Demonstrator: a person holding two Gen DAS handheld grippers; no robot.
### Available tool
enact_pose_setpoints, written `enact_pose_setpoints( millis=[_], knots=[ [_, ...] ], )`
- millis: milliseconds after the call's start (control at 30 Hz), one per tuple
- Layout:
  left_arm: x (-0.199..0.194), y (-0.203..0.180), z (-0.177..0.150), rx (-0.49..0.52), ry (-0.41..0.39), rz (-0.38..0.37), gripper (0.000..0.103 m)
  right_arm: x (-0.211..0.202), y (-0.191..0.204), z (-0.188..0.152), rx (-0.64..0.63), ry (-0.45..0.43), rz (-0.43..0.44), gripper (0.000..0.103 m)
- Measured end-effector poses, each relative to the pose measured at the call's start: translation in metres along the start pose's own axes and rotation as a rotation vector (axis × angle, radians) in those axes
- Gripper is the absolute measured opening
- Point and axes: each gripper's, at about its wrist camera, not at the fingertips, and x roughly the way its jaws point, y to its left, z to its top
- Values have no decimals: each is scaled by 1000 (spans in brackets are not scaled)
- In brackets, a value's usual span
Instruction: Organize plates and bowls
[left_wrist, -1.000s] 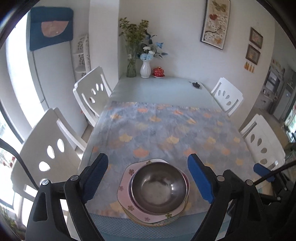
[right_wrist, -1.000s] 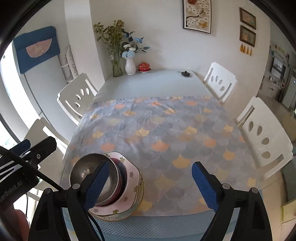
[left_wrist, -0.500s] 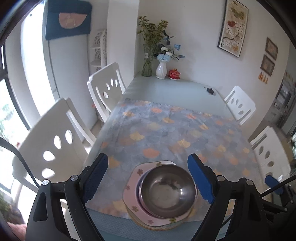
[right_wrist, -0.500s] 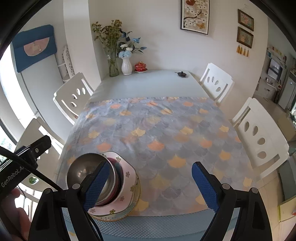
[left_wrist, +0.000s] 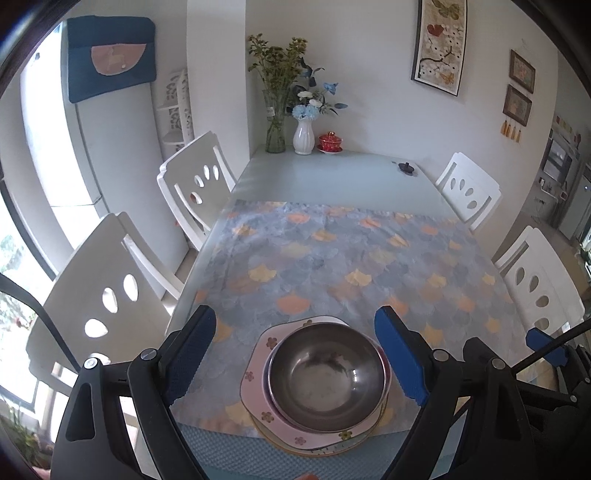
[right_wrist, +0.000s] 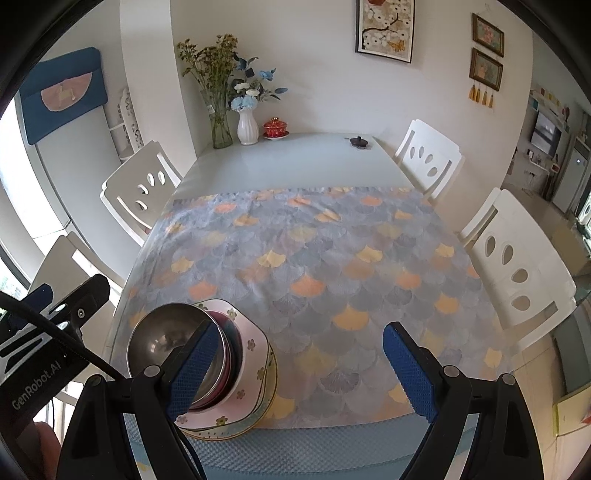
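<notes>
A steel bowl (left_wrist: 327, 374) sits nested in a dark red bowl on a pink flowered plate (left_wrist: 258, 384), itself on more plates, at the near edge of the patterned cloth. My left gripper (left_wrist: 295, 356) hovers above this stack, open, with a blue pad on either side and nothing held. In the right wrist view the same stack, steel bowl (right_wrist: 166, 338) and pink plate (right_wrist: 255, 349), lies at lower left. My right gripper (right_wrist: 299, 369) is open and empty over the cloth to the right of the stack; its left pad overlaps the bowls in view.
The long table (right_wrist: 295, 162) has white chairs (left_wrist: 110, 295) (right_wrist: 517, 273) on both sides. At its far end stand a glass vase (left_wrist: 275, 133), a white vase (left_wrist: 303, 134), a red lidded cup (left_wrist: 330, 142) and a small dark object (left_wrist: 406, 168). The cloth (right_wrist: 314, 258) is otherwise bare.
Both grippers have drawn back and up from the table, so the stack looks a bit smaller and farther. The left view has swung slightly. Both stay open; the dishes have not moved.
</notes>
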Motion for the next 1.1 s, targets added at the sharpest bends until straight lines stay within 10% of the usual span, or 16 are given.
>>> enact_pose_setpoints(
  millis=[1100],
  knots=[
    [8, -2, -4, 29, 35, 8, 87, 6, -4, -6, -6, 29, 10, 90]
  ],
)
